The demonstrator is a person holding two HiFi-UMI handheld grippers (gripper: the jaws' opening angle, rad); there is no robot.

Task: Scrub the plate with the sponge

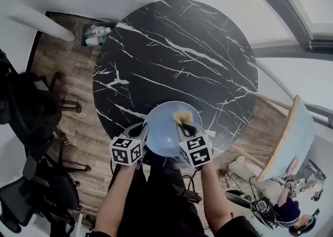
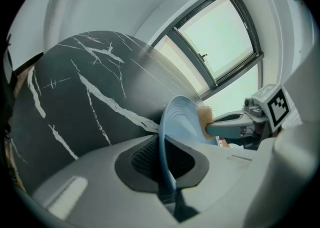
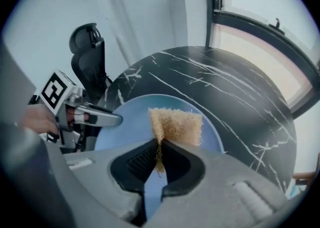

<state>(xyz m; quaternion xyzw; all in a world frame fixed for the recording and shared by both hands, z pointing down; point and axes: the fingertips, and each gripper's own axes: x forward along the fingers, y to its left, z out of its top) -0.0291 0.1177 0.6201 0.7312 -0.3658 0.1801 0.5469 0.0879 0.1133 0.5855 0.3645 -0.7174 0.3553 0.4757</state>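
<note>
A light blue plate (image 1: 164, 129) is held above the near edge of the black marble table (image 1: 177, 54). My left gripper (image 1: 139, 136) is shut on the plate's left rim; in the left gripper view the plate (image 2: 176, 122) stands edge-on between the jaws of the left gripper (image 2: 167, 164). My right gripper (image 1: 183, 126) is shut on a tan sponge (image 1: 182, 117) that rests on the plate's upper right part. In the right gripper view the sponge (image 3: 176, 124) is pinched at its lower left corner by the right gripper (image 3: 159, 158) and lies flat on the plate (image 3: 125, 132).
Black office chairs (image 1: 23, 111) stand on the wooden floor at the left. A dark bin with bottles (image 1: 96, 35) sits beyond the table's far left edge. A pale wooden board (image 1: 289, 140) leans at the right, with a person (image 1: 291, 207) beside it.
</note>
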